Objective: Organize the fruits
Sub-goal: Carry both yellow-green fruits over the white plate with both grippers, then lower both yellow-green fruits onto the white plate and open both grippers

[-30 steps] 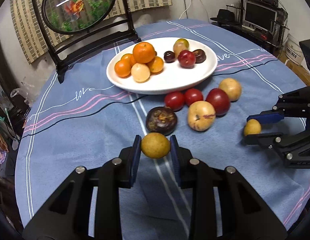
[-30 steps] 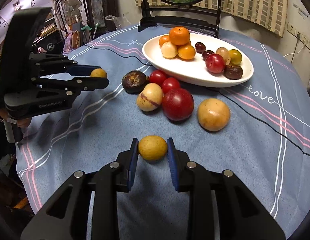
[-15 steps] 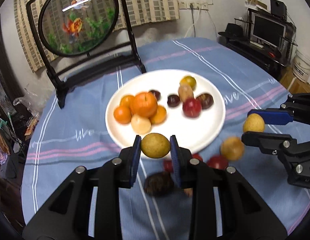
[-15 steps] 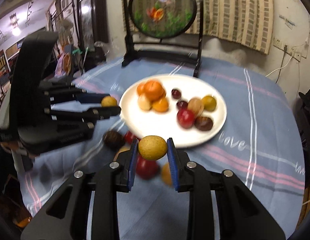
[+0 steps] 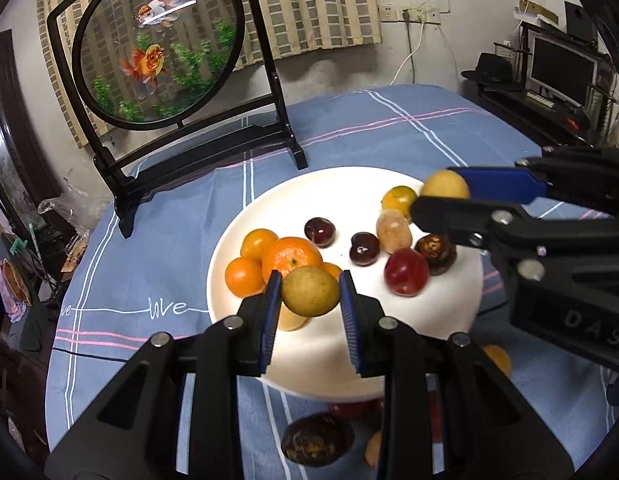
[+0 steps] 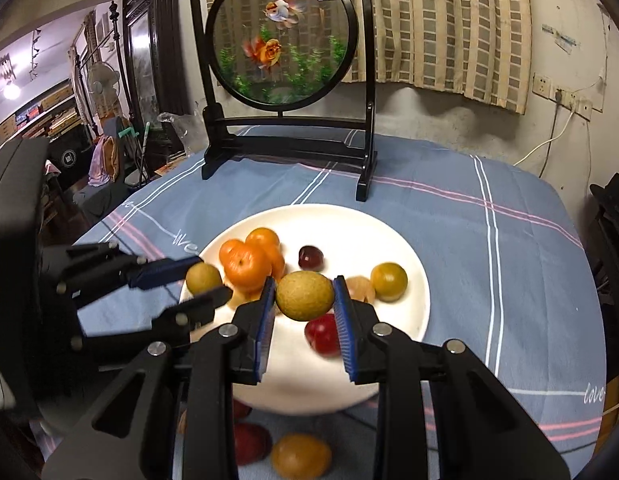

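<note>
With each claw, left (image 5: 309,304) and right (image 6: 304,307), closed on a yellow fruit (image 5: 310,290), I should lower slowly to a bare spot on the plate (image 5: 389,344), left near the oranges (image 5: 291,258), before opening.

The word "love" is stitched in white script on the blue tablecloth (image 5: 157,240), left of the plate (image 5: 237,248) in the left wrist view. It is seen again near the cloth's right edge in the right wrist view, and partly, as "we", beside the plate's far left rim. The letters "DAS" are embossed on the right gripper (image 5: 437,196).
</note>
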### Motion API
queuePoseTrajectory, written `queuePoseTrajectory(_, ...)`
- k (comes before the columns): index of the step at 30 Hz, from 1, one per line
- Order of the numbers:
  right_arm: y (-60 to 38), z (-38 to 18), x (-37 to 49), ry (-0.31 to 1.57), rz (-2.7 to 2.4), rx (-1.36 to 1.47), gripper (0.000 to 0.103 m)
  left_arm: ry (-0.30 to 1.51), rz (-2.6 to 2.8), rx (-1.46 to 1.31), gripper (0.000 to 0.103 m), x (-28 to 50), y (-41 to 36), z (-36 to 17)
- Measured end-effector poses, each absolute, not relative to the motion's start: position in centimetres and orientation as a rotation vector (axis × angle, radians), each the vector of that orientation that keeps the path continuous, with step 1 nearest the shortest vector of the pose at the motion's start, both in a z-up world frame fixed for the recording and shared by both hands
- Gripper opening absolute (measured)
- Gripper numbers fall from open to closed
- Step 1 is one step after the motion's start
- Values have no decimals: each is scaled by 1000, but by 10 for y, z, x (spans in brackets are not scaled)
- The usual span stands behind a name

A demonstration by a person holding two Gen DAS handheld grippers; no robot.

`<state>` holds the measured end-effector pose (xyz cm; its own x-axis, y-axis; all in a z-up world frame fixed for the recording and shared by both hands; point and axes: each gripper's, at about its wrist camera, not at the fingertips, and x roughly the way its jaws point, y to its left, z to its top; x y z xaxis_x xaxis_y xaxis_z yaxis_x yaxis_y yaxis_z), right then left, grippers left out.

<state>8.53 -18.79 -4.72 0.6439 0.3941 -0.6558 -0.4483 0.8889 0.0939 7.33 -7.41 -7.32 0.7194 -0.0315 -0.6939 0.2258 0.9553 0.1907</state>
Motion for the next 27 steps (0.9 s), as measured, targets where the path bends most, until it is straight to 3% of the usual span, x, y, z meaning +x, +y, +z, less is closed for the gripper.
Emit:
queuePoseTrajectory(18,-166,-64,139,789,485,-51,29,731,-100,336,30,90,-76,-82)
queuePoseTrajectory(20,-163,-67,143,816,489,-54,36,724,-88,346,30,91,-77,-84)
queuePoseTrajectory(21,-162,-68,143,814,475,-62,58,722,-85,347,33,91,-77,-84)
queuePoseTrajectory(22,-163,-66,142,796,453,-60,73,720,-81,346,37,91,-77,-84)
queuePoseTrajectory(23,-166,-63,140,772,446,-44,74,716,-80,341,47,91,-76,-83)
queuePoseTrajectory(27,-173,-58,137,752,456,-12,74,706,-69,333,47,90,-73,-81)
